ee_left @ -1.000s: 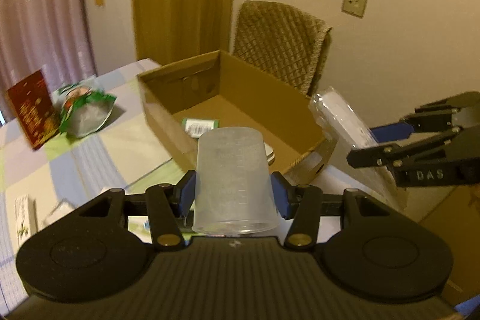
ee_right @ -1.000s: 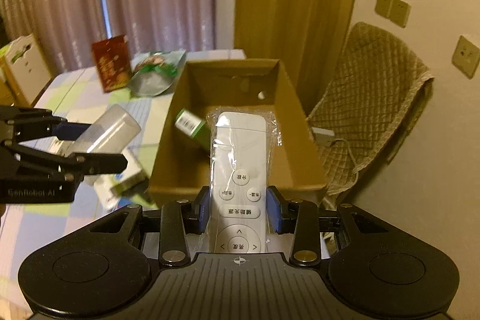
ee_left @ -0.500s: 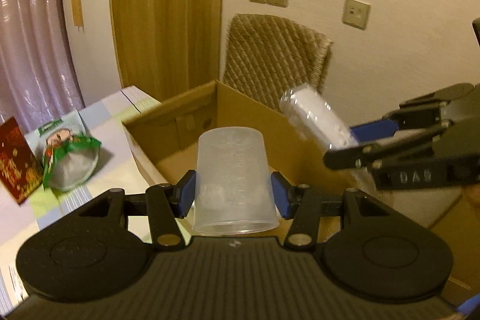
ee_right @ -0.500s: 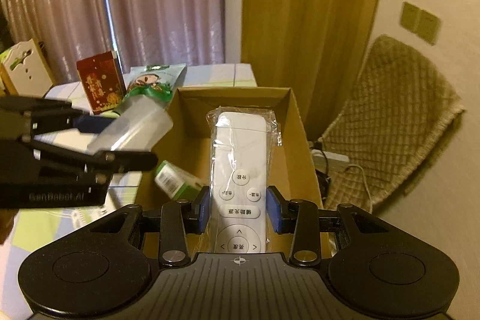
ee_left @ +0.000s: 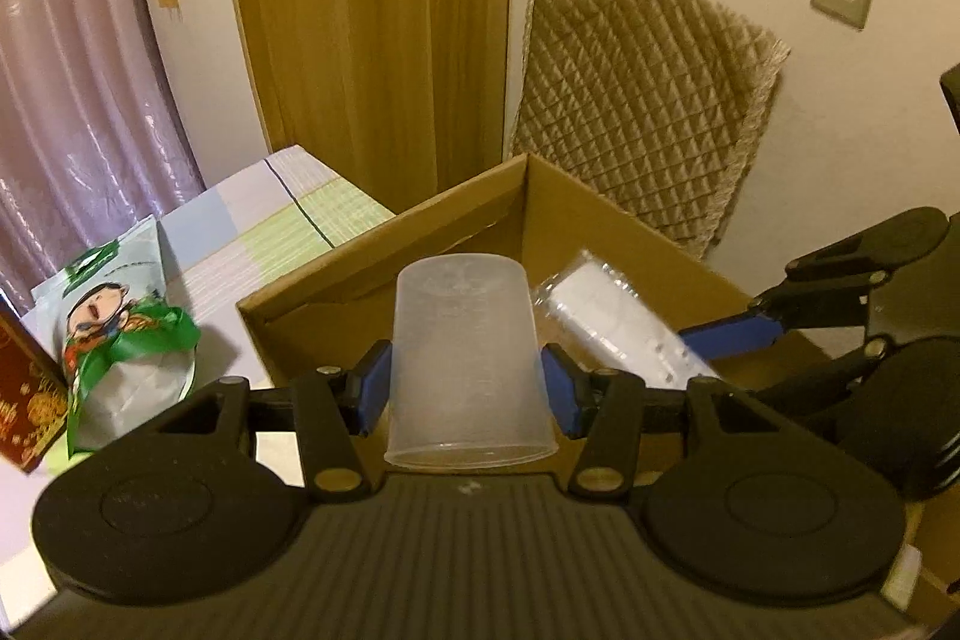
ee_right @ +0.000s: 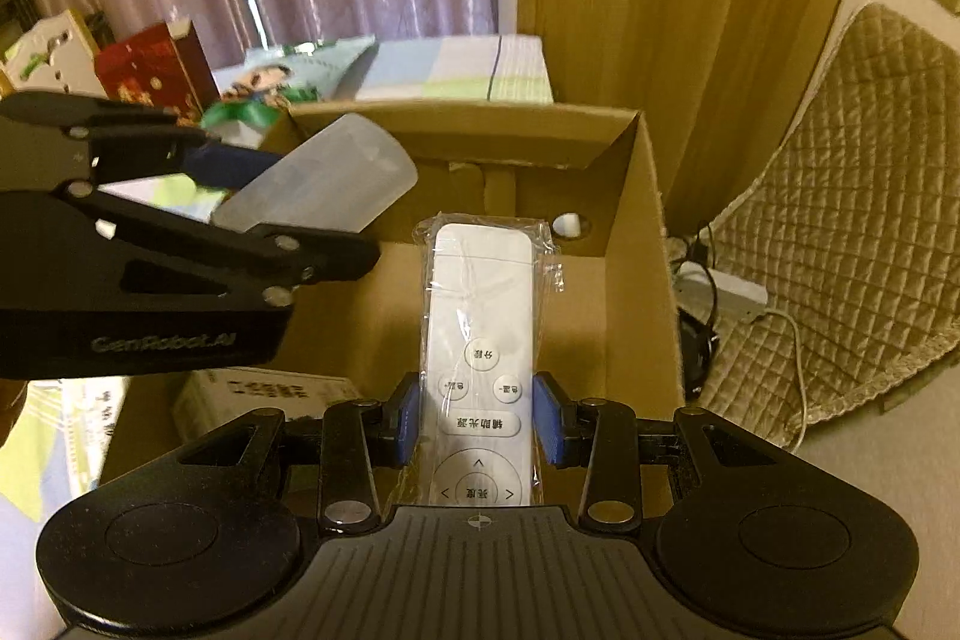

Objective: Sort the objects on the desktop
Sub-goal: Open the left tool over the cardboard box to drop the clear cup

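Note:
My left gripper is shut on a clear plastic cup, held with its base pointing away, over the near corner of an open cardboard box. My right gripper is shut on a white remote control in a plastic sleeve, which hangs over the inside of the cardboard box. In the right wrist view the left gripper and the cup reach in from the left. In the left wrist view the right gripper and the remote come in from the right.
A white carton lies in the box's near left corner. On the checked tablecloth left of the box lie a green-and-white snack bag and a red box. A quilted chair stands behind, with a power strip on the floor.
Both grippers have swung over the cardboard box with their loads and dropped slightly. The box has grown larger in both views, and the remote now hangs inside its walls.

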A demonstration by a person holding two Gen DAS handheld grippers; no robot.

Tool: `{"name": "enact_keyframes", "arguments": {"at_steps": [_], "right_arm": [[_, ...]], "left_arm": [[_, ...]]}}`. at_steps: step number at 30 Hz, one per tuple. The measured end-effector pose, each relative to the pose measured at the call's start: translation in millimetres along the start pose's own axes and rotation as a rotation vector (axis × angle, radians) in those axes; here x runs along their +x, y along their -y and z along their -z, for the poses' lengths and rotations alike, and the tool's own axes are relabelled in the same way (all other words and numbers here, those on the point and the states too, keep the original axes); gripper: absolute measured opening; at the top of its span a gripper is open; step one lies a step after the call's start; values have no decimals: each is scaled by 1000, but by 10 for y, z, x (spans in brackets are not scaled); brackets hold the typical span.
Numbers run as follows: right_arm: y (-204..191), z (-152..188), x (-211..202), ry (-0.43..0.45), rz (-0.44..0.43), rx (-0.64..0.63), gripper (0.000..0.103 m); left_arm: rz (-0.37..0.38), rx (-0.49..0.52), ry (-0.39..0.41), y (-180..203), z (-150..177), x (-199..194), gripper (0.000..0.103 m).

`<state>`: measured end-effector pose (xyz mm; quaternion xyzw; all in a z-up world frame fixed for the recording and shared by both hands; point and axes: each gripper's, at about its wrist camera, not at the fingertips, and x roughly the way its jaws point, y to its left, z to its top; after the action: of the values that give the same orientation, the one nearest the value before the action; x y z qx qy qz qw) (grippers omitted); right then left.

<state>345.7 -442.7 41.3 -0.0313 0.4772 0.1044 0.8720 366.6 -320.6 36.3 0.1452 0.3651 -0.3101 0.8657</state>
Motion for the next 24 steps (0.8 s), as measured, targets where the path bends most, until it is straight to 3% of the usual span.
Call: {"name": "enact_keyframes", "arguments": {"at_steps": [14,15,19,24], "right_arm": [[-4,15,349,-66,-8,6,38],[-8,17,352,-69,-8,5,38],[-24,7,392,-78,2,-5,38],[-42,-21,450,-86,4,-9,38]], "left_arm": [[6,-19,-106,-97,-39,552,52],[-1,-19,-108,-102,-32,556,57],[4,-43,-90,-155,-31,480,62],[-8,-64,-61,-221,-50,335,62]]}}
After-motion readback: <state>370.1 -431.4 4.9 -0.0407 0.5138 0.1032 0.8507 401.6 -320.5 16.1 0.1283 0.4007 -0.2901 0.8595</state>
